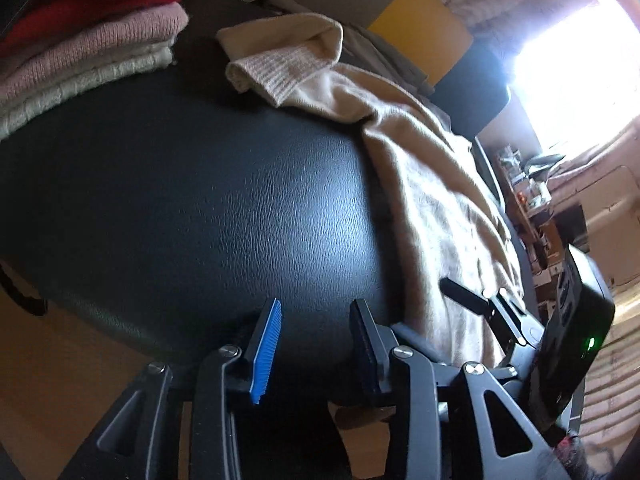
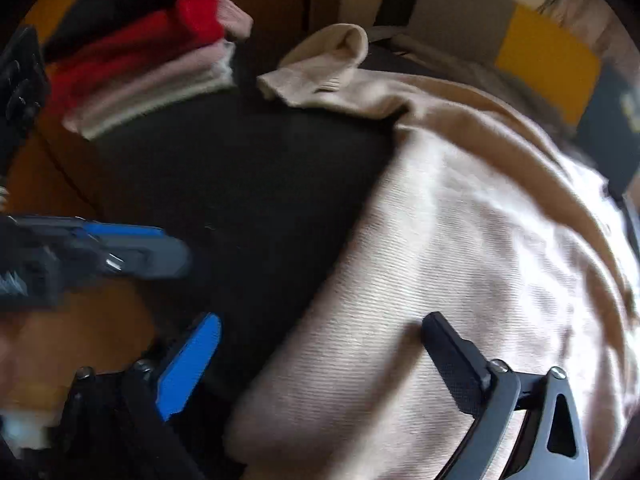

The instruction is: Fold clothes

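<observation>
A cream knit sweater (image 1: 436,184) lies spread on the right side of a black leather surface (image 1: 200,200), one ribbed cuff (image 1: 280,68) folded toward the back. My left gripper (image 1: 316,316) is open and empty, low over the bare leather just left of the sweater's edge. My right gripper (image 2: 320,328) is open wide over the sweater's near left edge (image 2: 420,264), holding nothing. The left gripper (image 2: 132,252) shows in the right wrist view at the left, and the right gripper (image 1: 480,300) shows at the right of the left wrist view.
A stack of folded knitwear (image 1: 88,40), red, pink and off-white, sits at the back left of the surface; it also shows in the right wrist view (image 2: 152,68). A yellow and grey panel (image 1: 416,20) stands behind. A bright window (image 1: 572,72) and cluttered shelves are at the right.
</observation>
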{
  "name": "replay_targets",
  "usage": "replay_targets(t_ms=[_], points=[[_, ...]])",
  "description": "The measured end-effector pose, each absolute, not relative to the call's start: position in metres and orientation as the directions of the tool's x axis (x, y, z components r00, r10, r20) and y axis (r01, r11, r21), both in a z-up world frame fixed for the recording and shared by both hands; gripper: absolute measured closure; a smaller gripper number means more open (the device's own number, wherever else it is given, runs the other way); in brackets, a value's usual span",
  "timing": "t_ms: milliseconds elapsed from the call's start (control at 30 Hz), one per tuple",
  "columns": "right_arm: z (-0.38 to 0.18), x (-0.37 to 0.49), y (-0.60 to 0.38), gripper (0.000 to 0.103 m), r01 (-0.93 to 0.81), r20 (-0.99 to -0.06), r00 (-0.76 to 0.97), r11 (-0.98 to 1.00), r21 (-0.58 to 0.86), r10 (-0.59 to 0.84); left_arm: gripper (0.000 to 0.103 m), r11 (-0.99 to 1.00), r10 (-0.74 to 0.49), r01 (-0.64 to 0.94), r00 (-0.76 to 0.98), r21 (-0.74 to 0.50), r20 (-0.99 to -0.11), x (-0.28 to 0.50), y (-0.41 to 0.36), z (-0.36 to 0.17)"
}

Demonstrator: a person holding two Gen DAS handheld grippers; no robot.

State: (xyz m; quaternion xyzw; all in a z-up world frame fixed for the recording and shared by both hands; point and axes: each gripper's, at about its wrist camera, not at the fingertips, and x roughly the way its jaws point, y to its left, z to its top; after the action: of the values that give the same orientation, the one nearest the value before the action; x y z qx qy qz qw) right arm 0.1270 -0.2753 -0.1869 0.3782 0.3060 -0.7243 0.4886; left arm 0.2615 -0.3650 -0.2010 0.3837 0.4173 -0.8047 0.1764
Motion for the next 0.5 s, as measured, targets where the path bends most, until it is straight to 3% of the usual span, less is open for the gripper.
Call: replay_targets(t_ms=[100,300,500], points=[[-0.179,0.098,-0.247,0.018,0.902,-0.825,-0.237,-0.431,0.008,-0.512,0.067,-0.608,0.069,0.557,-0.673,-0.566,-0.736,0.252,-0.362,-0.199],[-0.178,0.015,-0.168,0.014,0.729,-0.818,-0.306,-0.673,0.128,-0.488,0.066,-0.627,0.185,0.469,-0.686,-0.622,-0.704,0.219,-0.343,-0.201],[-0.179,-0.032,-0.111,0.012,0.641,-0.768,-0.28,-0.707,0.298,-0.577,0.065,-0.62,0.309,0.378,-0.688,-0.688,-0.657,0.169,-0.328,-0.199]])
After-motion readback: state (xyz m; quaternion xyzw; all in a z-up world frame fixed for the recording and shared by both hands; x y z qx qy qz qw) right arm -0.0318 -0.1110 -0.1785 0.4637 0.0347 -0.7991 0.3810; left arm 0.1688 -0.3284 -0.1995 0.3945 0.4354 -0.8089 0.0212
